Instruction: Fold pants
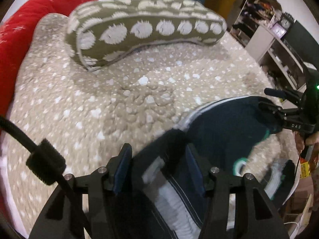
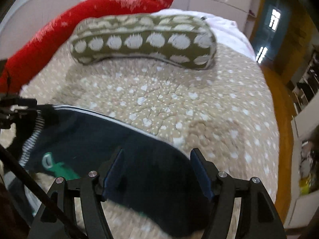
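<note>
Dark navy pants (image 1: 225,125) with white side stripes, a white ribbed waistband and a green logo lie on the beige spotted bedspread (image 1: 99,103). In the left wrist view my left gripper (image 1: 159,159) stands open with the waistband end between its jaws. My right gripper (image 1: 279,103) shows at the right edge on the other end of the pants. In the right wrist view my right gripper (image 2: 157,163) is open with the navy pants (image 2: 119,139) between its jaws. My left gripper (image 2: 18,107) shows at the left edge at the striped waistband.
An olive pillow (image 1: 145,33) with white dots lies across the back of the bed; it also shows in the right wrist view (image 2: 143,41). A red blanket (image 1: 30,20) runs along the left side. Shelves (image 1: 275,39) stand to the right of the bed.
</note>
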A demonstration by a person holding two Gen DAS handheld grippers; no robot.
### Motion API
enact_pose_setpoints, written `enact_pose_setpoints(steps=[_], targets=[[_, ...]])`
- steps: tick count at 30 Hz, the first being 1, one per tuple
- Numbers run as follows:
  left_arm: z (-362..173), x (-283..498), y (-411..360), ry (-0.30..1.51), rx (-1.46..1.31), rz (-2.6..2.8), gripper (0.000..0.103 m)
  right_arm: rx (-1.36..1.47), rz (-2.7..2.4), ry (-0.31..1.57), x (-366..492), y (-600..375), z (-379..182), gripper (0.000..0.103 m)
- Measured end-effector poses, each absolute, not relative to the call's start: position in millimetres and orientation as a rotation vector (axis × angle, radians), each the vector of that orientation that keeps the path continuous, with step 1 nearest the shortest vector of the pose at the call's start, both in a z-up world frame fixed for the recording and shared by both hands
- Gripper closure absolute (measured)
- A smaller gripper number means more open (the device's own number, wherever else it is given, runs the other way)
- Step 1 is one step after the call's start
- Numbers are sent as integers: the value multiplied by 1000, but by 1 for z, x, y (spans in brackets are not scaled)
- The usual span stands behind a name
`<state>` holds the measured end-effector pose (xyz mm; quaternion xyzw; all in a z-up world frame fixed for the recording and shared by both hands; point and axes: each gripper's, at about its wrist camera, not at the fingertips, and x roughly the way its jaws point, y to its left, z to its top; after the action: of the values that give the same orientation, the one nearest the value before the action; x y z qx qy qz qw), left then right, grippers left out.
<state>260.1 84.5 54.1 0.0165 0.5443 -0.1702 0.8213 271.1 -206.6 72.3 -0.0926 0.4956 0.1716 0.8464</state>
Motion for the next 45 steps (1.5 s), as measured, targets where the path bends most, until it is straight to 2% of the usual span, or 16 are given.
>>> enact_pose_setpoints(steps=[4, 6, 7, 9, 10, 11, 12, 14, 22, 28, 33, 37, 39, 42, 44, 45], targets=[[27, 278, 75, 1221, 57, -428, 47, -195, 410, 1124, 296, -199, 44, 31], [17, 279, 68, 1238, 85, -465, 34, -202, 435, 1149, 299, -196, 34, 28], [15, 277, 65, 1234, 104, -471, 33, -202, 439, 1140, 298, -195, 34, 26], [14, 275, 58, 1225, 144, -459, 34, -184, 455, 1135, 294, -194, 35, 34], [16, 274, 55, 1219, 151, -447, 38, -171, 477, 1137, 292, -193, 37, 59], [18, 272, 55, 1206, 146, -440, 58, -150, 502, 1145, 289, -191, 38, 88], [21, 270, 55, 1200, 139, -439, 87, -141, 511, 1146, 287, -188, 40, 93], [27, 267, 60, 1197, 91, -447, 98, -160, 501, 1117, 279, -182, 47, 95], [81, 208, 75, 1067, 71, -406, 99, -153, 450, 966, 225, -185, 104, 96], [120, 123, 83, 952, 66, -408, 99, -118, 458, 870, 146, -193, 137, 96], [108, 57, 86, 926, 76, -372, 99, -80, 470, 853, 71, -192, 122, 96], [71, 22, 94, 975, 32, -333, 98, -5, 451, 883, 25, -200, 90, 96], [48, 13, 101, 1023, 11, -299, 92, 92, 422, 915, 9, -216, 74, 91], [43, 1, 113, 1040, -62, -311, 90, 228, 392, 924, -9, -244, 68, 79], [55, -10, 124, 1003, -99, -309, 88, 269, 316, 886, -23, -267, 74, 63], [61, -14, 129, 988, -116, -317, 84, 278, 289, 865, -28, -275, 78, 60]])
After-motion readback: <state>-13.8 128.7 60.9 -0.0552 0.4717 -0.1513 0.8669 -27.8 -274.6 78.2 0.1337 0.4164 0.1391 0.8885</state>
